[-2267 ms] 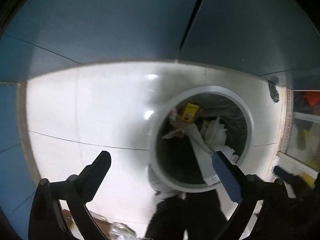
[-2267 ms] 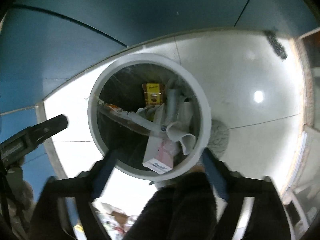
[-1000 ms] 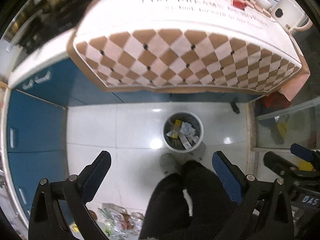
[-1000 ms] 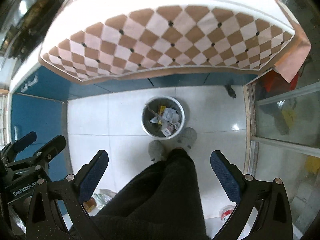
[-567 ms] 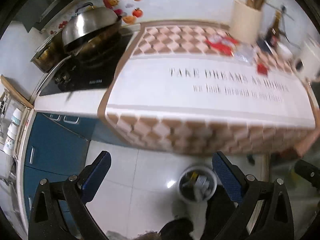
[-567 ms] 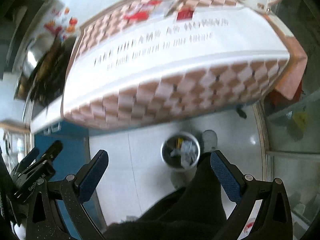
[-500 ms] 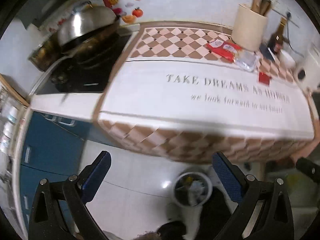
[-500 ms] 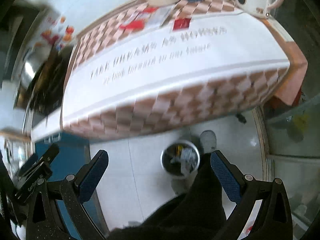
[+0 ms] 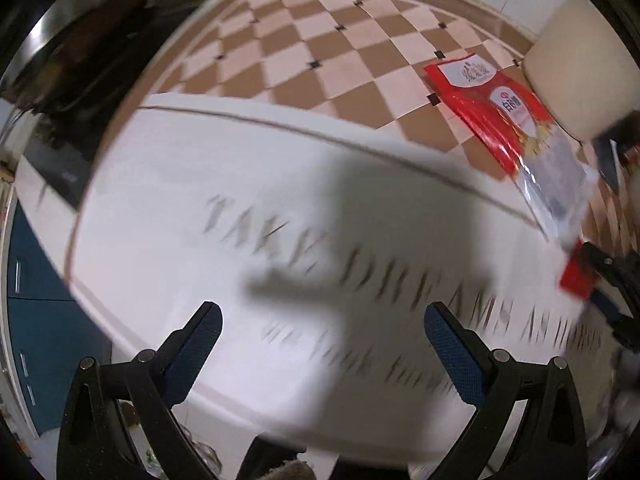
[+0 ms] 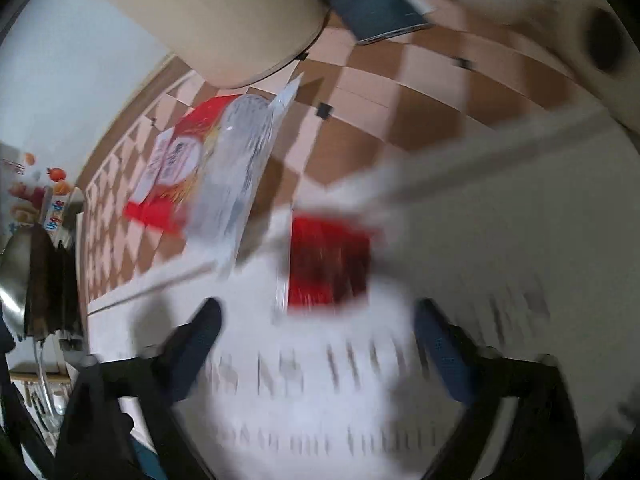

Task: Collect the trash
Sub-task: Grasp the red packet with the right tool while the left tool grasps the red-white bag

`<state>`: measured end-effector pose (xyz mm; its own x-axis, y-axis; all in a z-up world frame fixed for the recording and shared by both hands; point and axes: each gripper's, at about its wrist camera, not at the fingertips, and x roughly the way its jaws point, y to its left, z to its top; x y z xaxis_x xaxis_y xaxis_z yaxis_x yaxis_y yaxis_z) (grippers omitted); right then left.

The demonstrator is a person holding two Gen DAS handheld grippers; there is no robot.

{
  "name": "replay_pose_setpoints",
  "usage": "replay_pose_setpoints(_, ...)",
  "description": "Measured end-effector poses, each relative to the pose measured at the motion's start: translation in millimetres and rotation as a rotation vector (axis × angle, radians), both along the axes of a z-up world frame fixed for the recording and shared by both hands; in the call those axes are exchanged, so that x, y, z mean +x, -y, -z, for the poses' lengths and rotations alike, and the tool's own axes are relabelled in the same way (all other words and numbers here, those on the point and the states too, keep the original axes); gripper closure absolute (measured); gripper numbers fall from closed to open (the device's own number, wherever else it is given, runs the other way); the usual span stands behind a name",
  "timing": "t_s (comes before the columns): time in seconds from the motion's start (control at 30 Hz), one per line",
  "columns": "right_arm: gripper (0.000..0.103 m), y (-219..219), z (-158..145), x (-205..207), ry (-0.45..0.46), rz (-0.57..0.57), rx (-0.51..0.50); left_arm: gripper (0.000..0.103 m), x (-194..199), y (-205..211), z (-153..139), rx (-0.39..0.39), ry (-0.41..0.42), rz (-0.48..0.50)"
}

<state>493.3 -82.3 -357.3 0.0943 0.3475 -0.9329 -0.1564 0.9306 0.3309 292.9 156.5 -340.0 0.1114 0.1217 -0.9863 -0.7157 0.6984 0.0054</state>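
Note:
My left gripper (image 9: 322, 330) is open and empty above the printed white part of the counter cloth (image 9: 200, 184). A red and clear food bag (image 9: 508, 120) lies on the checkered part at the right. A small red wrapper (image 9: 578, 276) lies at the far right, by the tip of the other gripper. My right gripper (image 10: 316, 332) is open and empty just short of that small red wrapper (image 10: 328, 264). The red and clear bag (image 10: 216, 172) lies left of it. The right view is blurred.
A cream cylindrical holder (image 9: 580, 68) stands at the back right, and shows in the right wrist view (image 10: 224, 20). A dark flat packet (image 10: 376, 8) and a white appliance (image 10: 592, 40) lie behind. A stove with a pan (image 9: 72, 52) is at the left.
Both grippers rose from the floor bin up to the counter and moved in close over the cloth. The bin has left both views. Both stay open.

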Motion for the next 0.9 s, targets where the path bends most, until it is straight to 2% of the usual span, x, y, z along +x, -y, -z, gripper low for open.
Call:
replay_pose_setpoints(0.07, 0.039, -18.4, -2.1, 11.7, 0.075, -0.067, -0.013, 0.0, 23.0, -3.0, 7.4, -0.028, 0.0, -0.005)
replay_pose_setpoints(0.1, 0.074, -32.6, 2.8, 15.5, 0.084, -0.135, -0.068, 0.0, 33.7, -4.5, 10.2, -0.038, 0.001, -0.008)
replay_pose_setpoints(0.2, 0.078, -36.3, 8.5, 21.7, 0.102, -0.2, -0.083, 0.0, 63.8, -9.7, 14.4, -0.054, 0.012, -0.004)
replay_pose_setpoints(0.27, 0.079, -21.9, 5.4, 29.2, 0.093, -0.172, -0.084, 0.0, 77.3, -14.0, 16.2, -0.066, 0.023, -0.005)
replay_pose_setpoints(0.33, 0.081, -4.8, -1.0, 39.2, 0.082, -0.115, -0.046, 0.0, 88.4, -19.8, 18.3, -0.092, 0.045, -0.011)
replay_pose_setpoints(0.4, 0.082, 11.8, -15.4, 56.3, 0.079, -0.036, 0.053, 0.0, 98.7, -26.9, 19.7, -0.118, 0.075, -0.022)
replay_pose_setpoints(0.53, 0.082, -8.2, -27.7, 86.6, 0.123, -0.053, 0.168, 0.0, 116.1, -39.8, 23.8, -0.169, 0.123, -0.051)
replay_pose_setpoints(0.63, 0.083, -41.8, -10.3, 105.5, 0.135, -0.117, 0.141, 0.0, 128.3, -46.3, 27.8, -0.17, 0.13, -0.066)
replay_pose_setpoints(0.77, 0.083, -69.6, 28.3, 122.0, 0.093, -0.163, 0.079, 0.001, 143.3, -49.0, 23.3, -0.137, 0.163, -0.043)
replay_pose_setpoints(0.8, 0.083, -71.7, 31.4, 123.9, 0.1, -0.163, 0.086, 0.012, 147.2, -48.7, 20.8, -0.128, 0.175, -0.035)
replay_pose_setpoints(0.83, 0.083, -73.6, 32.3, 124.0, 0.099, -0.166, 0.088, 0.037, 148.5, -46.8, 16.8, -0.102, 0.182, -0.026)
replay_pose_setpoints(0.87, 0.084, -75.8, 33.8, 124.4, 0.1, -0.172, 0.086, 0.048, 150.7, -44.2, 12.2, -0.068, 0.181, -0.01)
replay_pose_setpoints(0.9, 0.083, -76.8, 35.0, 123.6, 0.098, -0.171, 0.089, 0.069, 151.7, -41.9, 9.5, -0.047, 0.172, 0.003)
